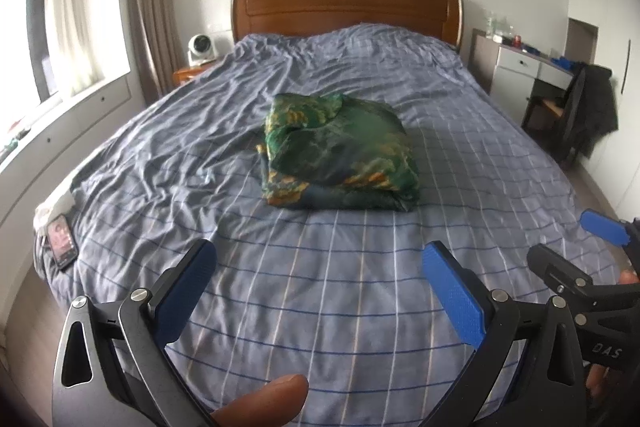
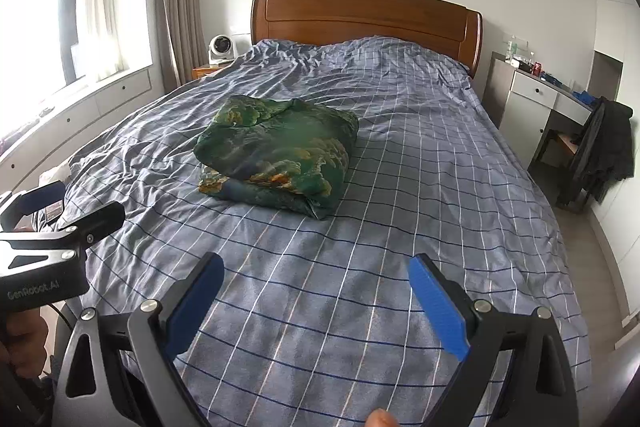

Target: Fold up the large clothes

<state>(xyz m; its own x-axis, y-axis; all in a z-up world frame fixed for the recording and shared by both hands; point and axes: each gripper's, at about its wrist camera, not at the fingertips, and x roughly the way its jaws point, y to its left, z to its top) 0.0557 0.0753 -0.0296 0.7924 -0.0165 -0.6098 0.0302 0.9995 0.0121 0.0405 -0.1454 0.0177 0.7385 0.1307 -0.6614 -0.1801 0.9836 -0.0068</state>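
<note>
Folded green garment point(image 1: 340, 155) lying ahead on the bed point(image 1: 360, 287), well apart from left gripper point(image 1: 320, 291) and right gripper point(image 2: 316, 303), both gaping wide, gripping nothing.

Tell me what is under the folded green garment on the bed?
The folded green garment lies directly on the blue checked bed cover, which shows all around it. Whether anything small lies beneath it cannot be seen, because the cloth covers that spot in both views.

Bed w/ blue checked duvet point(image 2: 400, 147), wooden headboard point(image 2: 366, 15) at far end. White fan point(image 2: 221, 47) on nightstand point(image 1: 188, 73) left of headboard. Phone point(image 1: 61, 241) at bed's near-left edge. Desk point(image 2: 536, 95), jacket-draped chair point(image 2: 604, 151) right of bed.
</note>
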